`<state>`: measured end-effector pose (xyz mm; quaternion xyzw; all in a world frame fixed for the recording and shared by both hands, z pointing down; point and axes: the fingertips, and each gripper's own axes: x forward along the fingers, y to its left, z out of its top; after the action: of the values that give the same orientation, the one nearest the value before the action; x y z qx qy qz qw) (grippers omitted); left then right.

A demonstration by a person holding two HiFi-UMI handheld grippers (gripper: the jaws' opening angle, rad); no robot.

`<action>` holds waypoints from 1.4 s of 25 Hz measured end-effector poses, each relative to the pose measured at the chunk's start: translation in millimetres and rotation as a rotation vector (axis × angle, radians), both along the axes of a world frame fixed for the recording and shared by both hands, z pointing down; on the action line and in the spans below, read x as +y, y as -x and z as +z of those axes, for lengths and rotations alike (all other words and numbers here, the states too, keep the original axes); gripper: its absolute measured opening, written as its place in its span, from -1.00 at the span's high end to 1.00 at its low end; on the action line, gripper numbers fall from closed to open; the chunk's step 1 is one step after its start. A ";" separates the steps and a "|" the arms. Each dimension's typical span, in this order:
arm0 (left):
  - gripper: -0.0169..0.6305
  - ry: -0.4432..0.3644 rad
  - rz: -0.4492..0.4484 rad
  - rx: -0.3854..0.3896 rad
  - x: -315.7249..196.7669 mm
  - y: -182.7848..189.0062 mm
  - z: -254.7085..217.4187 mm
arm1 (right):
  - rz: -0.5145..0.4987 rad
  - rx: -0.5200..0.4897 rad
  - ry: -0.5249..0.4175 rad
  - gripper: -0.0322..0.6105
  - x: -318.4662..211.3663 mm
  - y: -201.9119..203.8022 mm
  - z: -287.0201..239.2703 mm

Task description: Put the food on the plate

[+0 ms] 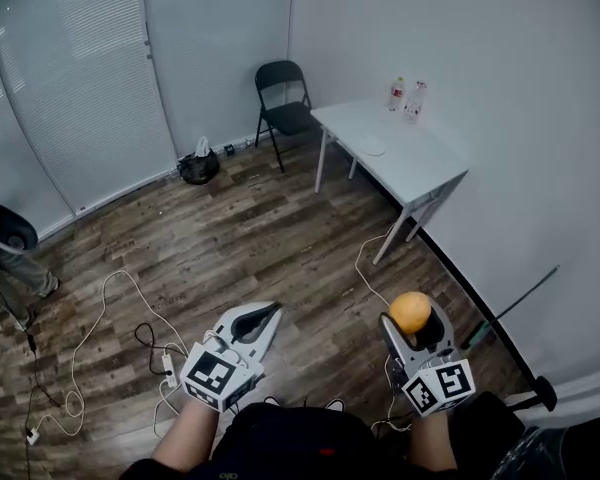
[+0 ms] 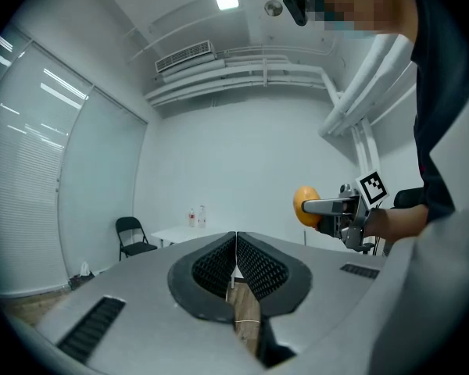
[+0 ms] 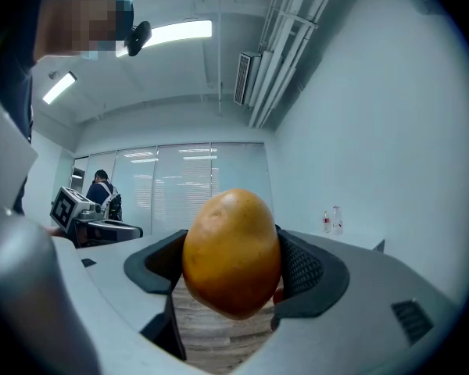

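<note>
Right up close, the right tool (image 1: 413, 320) pinches an orange-yellow fruit (image 3: 233, 252) between its pads, held above the wood floor (image 1: 230, 248). The left tool (image 2: 235, 260) is pressed together, nothing in it. So the pick is done; the carry and the set-down are left. The white counter (image 1: 420, 168) stands well apart across the room, and on it sits what may be the plate (image 1: 370, 148), too small to be sure.

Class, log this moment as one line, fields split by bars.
right gripper: shut on orange food | left gripper: shut, empty | plate: on white table across room | food not yet placed
</note>
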<state>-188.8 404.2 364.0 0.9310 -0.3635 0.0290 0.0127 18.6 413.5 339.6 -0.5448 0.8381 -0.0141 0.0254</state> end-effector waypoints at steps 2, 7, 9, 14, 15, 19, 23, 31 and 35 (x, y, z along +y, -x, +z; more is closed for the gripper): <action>0.88 0.001 0.007 -0.004 2.2 14.7 4.9 | 0.002 -0.004 -0.006 -0.26 0.7 14.2 2.7; 0.88 0.033 -0.009 0.028 -4.4 40.8 19.1 | 0.011 0.002 0.001 -0.26 -0.9 37.4 8.5; 0.88 0.036 -0.006 0.046 -4.8 45.0 19.4 | 0.014 0.007 0.006 -0.26 -2.2 41.4 5.2; 0.88 0.031 -0.028 0.064 -20.0 49.1 16.0 | -0.003 0.001 0.010 -0.26 -26.3 44.5 1.4; 0.88 0.035 -0.037 0.064 -24.7 50.5 16.5 | -0.012 -0.006 0.011 -0.26 -34.5 45.4 2.3; 0.88 0.049 -0.081 0.046 -54.3 58.6 24.7 | -0.046 -0.021 0.016 -0.26 -73.1 49.0 6.4; 0.88 0.061 -0.104 0.040 -96.5 52.9 24.6 | -0.065 -0.039 0.020 -0.26 -118.3 42.3 9.5; 0.88 0.055 -0.057 0.009 -191.9 -24.0 21.9 | -0.021 -0.066 0.046 -0.26 -205.9 -34.1 20.9; 0.88 0.084 -0.047 0.005 -238.1 -62.5 18.6 | -0.019 -0.064 0.072 -0.26 -247.8 -70.2 21.6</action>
<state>-126.3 166.1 382.7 0.9210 -0.3836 0.0418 0.0531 88.8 165.7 361.2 -0.5367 0.8409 -0.0621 0.0325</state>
